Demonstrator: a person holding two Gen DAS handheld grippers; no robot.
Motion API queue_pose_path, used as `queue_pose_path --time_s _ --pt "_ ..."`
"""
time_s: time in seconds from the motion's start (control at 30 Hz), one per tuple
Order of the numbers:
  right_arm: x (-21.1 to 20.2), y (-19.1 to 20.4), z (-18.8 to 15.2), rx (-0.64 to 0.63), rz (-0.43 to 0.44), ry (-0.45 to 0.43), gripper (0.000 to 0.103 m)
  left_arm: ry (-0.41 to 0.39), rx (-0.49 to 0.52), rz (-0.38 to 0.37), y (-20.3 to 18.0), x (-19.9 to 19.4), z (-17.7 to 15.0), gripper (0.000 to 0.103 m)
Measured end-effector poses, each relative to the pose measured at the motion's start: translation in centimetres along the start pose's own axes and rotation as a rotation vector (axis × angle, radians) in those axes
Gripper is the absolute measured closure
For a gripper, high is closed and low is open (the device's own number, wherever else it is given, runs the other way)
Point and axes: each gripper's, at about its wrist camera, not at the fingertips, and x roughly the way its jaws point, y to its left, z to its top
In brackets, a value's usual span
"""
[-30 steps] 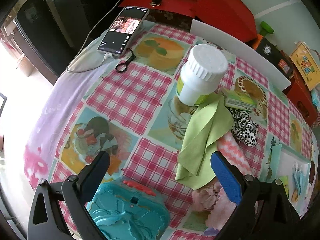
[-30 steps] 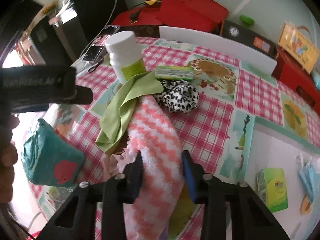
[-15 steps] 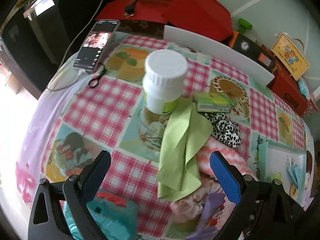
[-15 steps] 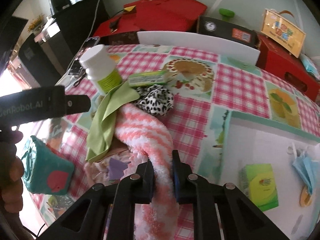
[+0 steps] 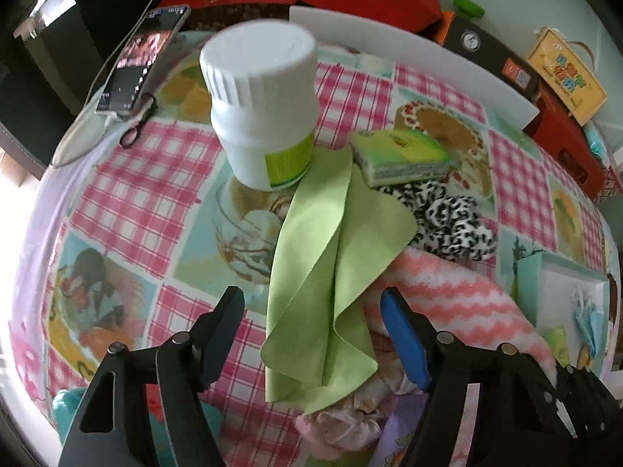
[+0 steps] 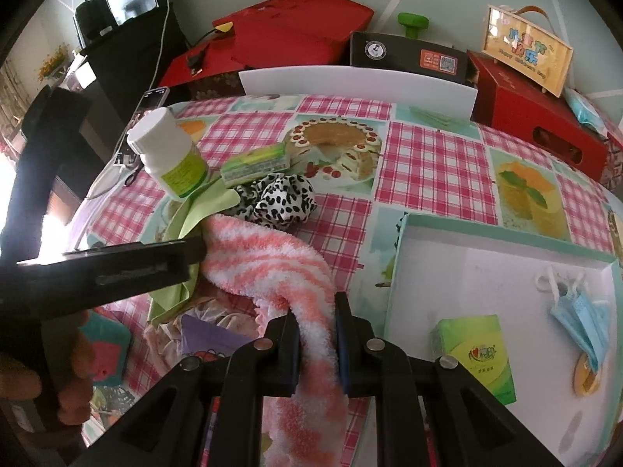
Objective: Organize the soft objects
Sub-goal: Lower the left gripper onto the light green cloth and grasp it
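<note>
My right gripper (image 6: 316,311) is shut on a fluffy pink-and-white striped sock (image 6: 280,260) and lifts its near end off the table; the sock also shows in the left wrist view (image 5: 459,295). My left gripper (image 5: 311,303) is open, its jaws on either side of a light green cloth (image 5: 335,272) that lies partly over the sock. The cloth also shows in the right wrist view (image 6: 194,214). A black-and-white spotted scrunchie (image 6: 284,198) lies just beyond the sock. A pale pink frilly fabric (image 5: 350,424) lies under the cloth's near end.
A white pill bottle (image 5: 264,116) stands on the cloth's far corner. A green tissue pack (image 5: 405,155) lies beside it. A white tray with a teal rim (image 6: 506,245) at right holds a green box (image 6: 479,354) and a blue face mask (image 6: 580,311). A teal toy (image 6: 105,346) sits near left. A phone (image 5: 144,58) lies far left.
My left gripper has moved forward over the green cloth, jaws still open. My right gripper has closed on the striped sock and pulled it up and to the right.
</note>
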Motion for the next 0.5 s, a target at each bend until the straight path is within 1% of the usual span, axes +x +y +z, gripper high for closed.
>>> queue_pose_path --time_s 0.13,0.33,0.5 --pt "0.2 -0.1 0.0 0.005 0.002 0.007 0.087 0.032 -0.028 0.014 0.5 1.5 0.0 0.03" --pt "0.4 -0.2 0.0 0.011 0.004 0.014 0.087 0.011 -0.015 0.041 0.1 2.1 -0.3 0.03" --pt "0.5 -0.1 0.0 0.012 0.004 0.015 0.087 0.006 -0.015 0.039 -0.3 2.4 -0.3 0.03"
